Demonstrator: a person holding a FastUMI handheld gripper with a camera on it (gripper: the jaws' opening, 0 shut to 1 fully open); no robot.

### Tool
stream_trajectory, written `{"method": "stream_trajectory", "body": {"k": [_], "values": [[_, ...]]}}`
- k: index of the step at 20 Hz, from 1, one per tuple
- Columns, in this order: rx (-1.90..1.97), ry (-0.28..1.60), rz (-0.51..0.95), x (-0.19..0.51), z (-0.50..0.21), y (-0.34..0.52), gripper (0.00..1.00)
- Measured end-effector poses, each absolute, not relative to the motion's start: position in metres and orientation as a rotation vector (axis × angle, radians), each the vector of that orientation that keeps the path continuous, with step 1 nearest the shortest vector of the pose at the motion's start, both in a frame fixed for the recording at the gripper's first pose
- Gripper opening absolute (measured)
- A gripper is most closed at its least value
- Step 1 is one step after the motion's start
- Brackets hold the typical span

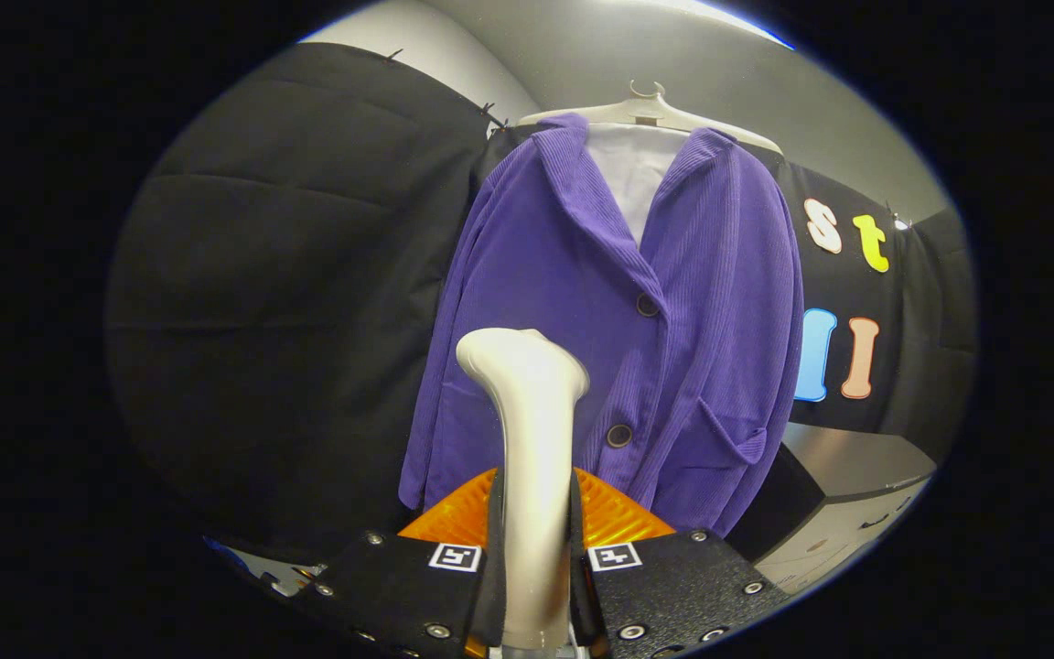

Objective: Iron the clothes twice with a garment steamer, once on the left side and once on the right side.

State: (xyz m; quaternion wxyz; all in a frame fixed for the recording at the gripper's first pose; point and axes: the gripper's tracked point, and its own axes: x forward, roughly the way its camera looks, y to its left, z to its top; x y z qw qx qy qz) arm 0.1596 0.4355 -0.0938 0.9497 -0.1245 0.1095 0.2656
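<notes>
The garment steamer [534,439] is standing upright between my fingers, its long handle running straight up from the hand-held gripper [536,558], which is clamping it on both sides. Its head is bending away from me toward the purple jacket [637,348], which is hanging lengthwise beyond the steamer from a hanger [646,108]. The head is sitting low against the jacket's left half, beside the lower button [618,436]; I cannot tell whether it is touching the cloth.
</notes>
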Motion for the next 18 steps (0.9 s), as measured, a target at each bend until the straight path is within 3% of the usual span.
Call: {"method": "stream_trajectory", "body": {"k": [18], "values": [[-0.261,0.318,0.543,0.139,-0.176,0.426,0.29]]}}
